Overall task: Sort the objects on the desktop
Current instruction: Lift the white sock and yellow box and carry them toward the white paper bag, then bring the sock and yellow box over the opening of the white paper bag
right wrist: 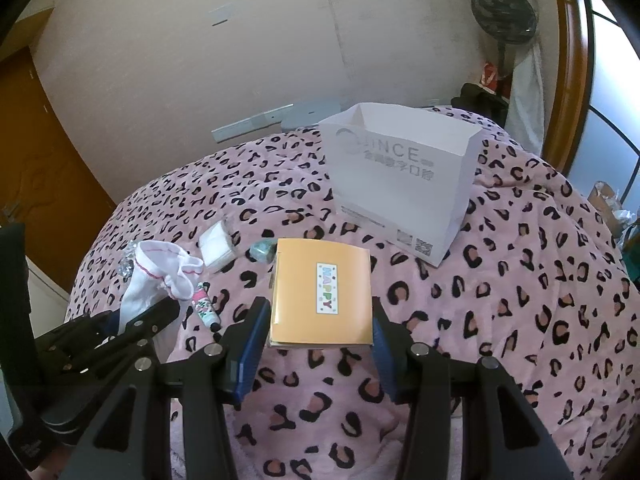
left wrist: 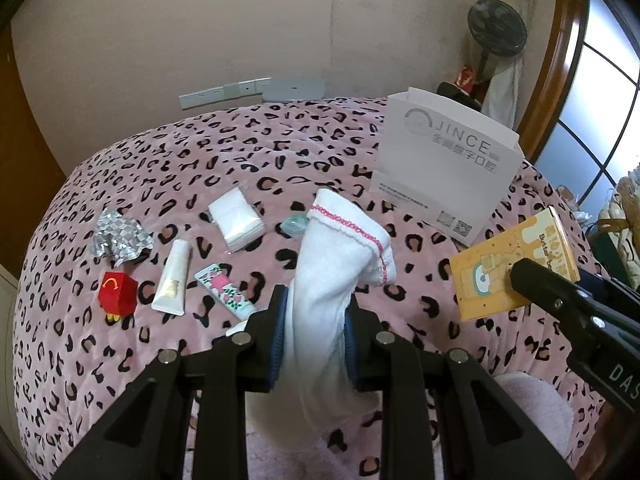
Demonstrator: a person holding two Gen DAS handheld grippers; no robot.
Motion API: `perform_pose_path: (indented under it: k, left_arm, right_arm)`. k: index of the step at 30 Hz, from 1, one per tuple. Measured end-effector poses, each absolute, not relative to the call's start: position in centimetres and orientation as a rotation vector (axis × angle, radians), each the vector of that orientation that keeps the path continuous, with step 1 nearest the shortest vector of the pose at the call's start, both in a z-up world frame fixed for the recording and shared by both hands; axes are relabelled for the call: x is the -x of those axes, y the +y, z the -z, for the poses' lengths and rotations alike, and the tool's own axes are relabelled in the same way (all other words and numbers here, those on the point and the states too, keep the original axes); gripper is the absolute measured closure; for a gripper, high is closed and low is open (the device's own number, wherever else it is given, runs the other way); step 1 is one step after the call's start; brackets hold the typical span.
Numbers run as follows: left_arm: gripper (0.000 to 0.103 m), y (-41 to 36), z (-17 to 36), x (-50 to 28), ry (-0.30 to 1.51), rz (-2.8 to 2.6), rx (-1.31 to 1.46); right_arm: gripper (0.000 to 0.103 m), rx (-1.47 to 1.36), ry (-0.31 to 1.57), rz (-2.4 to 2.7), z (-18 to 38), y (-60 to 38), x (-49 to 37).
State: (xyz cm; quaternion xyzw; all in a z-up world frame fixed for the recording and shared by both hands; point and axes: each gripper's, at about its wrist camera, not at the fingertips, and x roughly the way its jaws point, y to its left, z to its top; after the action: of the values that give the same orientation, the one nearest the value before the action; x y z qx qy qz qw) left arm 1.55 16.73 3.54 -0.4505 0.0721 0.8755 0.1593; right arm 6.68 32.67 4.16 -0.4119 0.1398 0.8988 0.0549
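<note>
Two things are already in your grip above the bed (right wrist: 520, 300): the left gripper (left wrist: 316, 332) pinches a white sock (left wrist: 336, 260), and the right gripper (right wrist: 320, 328) clamps an orange box (right wrist: 322, 292) by its side edges. Your sock is soft, light and floppy, so hold it mid-length; its toe hangs hidden below the fingers (left wrist: 276, 320). The box is stiff, probably light. You cannot see inside the paper bag (right wrist: 400, 184).

Soft white cloth sock (left wrist: 336, 264), plush matt leopard-print blanket (left wrist: 280, 160), smooth matt white paper bag (right wrist: 400, 184), glossy yellow cardboard box (right wrist: 322, 292), crinkled shiny foil wrapper (left wrist: 120, 236)
</note>
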Motion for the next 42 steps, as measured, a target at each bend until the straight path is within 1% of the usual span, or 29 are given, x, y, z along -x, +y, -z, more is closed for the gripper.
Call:
perform_pose_path:
  k: [29,42]
  left_arm:
    - [0.078,23.5,-2.6,2.8,0.276,-2.395,1.272]
    - [0.078,26.6,-1.6,5.0,0.318,-2.284,1.272]
  right_arm:
    - [0.054,1.212,0.444,-2.645,-3.5,37.9,-3.7]
    - [0.054,1.196,0.422,-2.596,-3.3,40.3,-2.7]
